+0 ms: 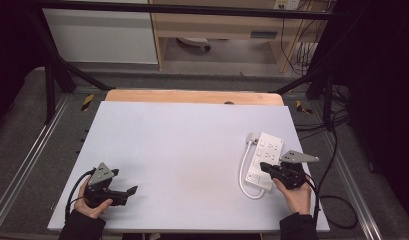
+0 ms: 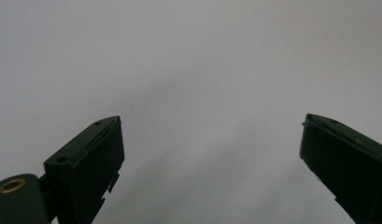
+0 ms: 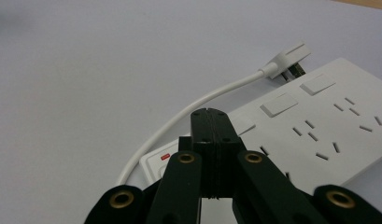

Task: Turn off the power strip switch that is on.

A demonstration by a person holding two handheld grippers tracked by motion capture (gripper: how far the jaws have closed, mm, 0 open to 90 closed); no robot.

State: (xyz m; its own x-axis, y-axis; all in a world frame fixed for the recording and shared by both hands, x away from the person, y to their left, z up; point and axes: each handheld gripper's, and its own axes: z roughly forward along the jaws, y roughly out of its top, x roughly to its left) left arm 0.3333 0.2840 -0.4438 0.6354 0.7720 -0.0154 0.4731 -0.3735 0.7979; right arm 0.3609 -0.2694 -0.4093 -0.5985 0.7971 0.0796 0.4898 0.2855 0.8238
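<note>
A white power strip (image 1: 264,160) lies at the right of the white table (image 1: 182,150), with several rocker switches and sockets on its top (image 3: 328,121). Its white cable (image 3: 198,102) loops round the left side and ends in a plug (image 3: 289,63) lying by the strip's far end. My right gripper (image 3: 208,114) is shut with nothing between the jaws. Its tip sits over the strip's near half (image 1: 264,166); whether it touches I cannot tell. My left gripper (image 2: 212,154) rests near the front left of the table (image 1: 132,190), jaws wide open over bare tabletop.
A wooden strip (image 1: 192,96) runs along the table's far edge. Black frame bars (image 1: 57,75) stand at both far corners. Loose black cables (image 1: 337,200) lie on the floor to the right. The table's middle is bare.
</note>
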